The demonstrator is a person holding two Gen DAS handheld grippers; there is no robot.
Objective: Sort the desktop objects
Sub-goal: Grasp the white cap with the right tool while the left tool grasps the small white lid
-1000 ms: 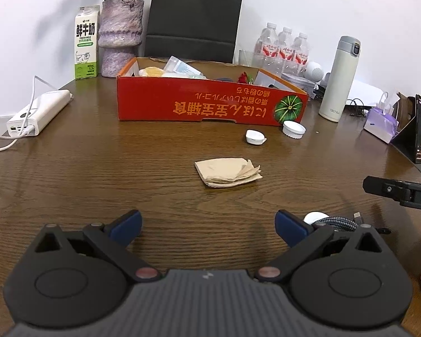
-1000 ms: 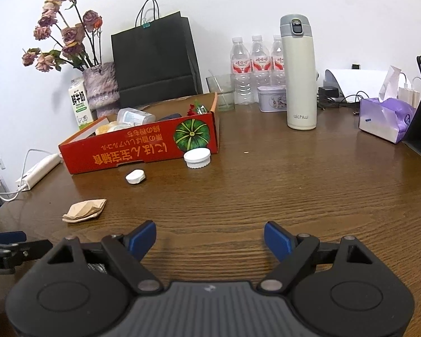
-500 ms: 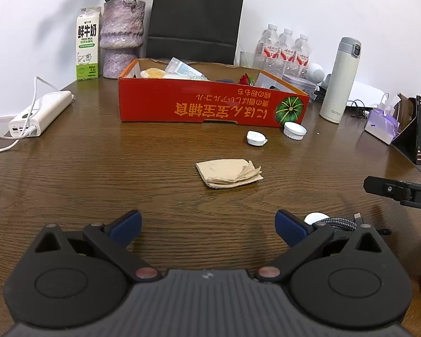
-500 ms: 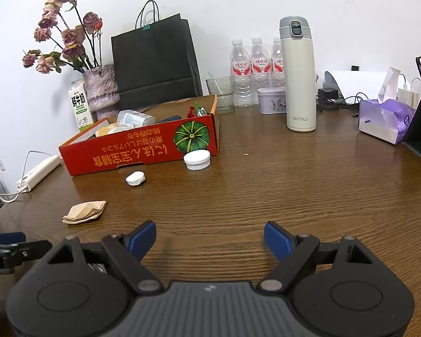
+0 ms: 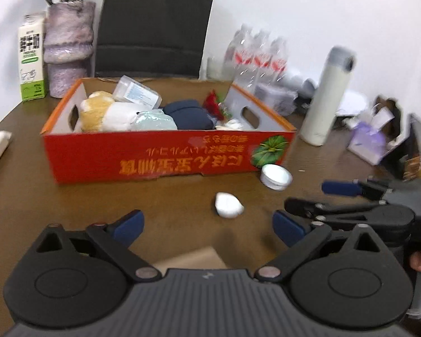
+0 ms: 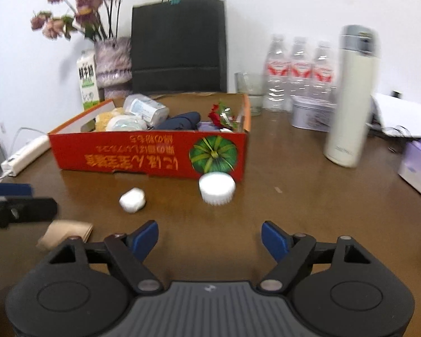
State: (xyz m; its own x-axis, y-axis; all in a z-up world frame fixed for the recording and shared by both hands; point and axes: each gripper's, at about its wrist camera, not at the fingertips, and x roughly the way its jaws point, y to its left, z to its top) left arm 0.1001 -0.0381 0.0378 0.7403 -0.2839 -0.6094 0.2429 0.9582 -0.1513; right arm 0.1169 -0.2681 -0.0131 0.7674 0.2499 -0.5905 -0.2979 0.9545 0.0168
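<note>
Tabletop (image 6: 308, 210), brown wood, both views smeared by blur.

Far left: power strip (image 6: 25, 154), white, its cord running off the frame edge. Milk carton (image 6: 87, 82), partly behind the vase (image 6: 113, 61) of dried flowers. Black paper bag (image 6: 179, 45) upright against the wall.

Centre: red cardboard box (image 6: 143, 151), print upside down, holding a plush toy (image 5: 98, 111), a clear container (image 5: 137, 92), a dark blue bundle (image 5: 189, 113) and a red item too blurred to name; the lower contents are hidden by the box wall.

Near the box, on the tabletop: folded brown napkin (image 6: 67, 231), half covered by the left gripper (image 5: 207, 226), whose jaws stand wide apart with nothing between them. Small white case (image 6: 132, 199), loose. White round lid (image 6: 216, 188), touching the box's near right corner.

Right gripper (image 6: 209, 237): jaws spread wide, nothing held, over bare wood.

Far right: water bottles (image 6: 297, 73), three; metal tin (image 6: 313, 115); cream thermos (image 6: 350, 95), label unreadable; purple tissue pack (image 6: 419, 168), cut off by the frame.
</note>
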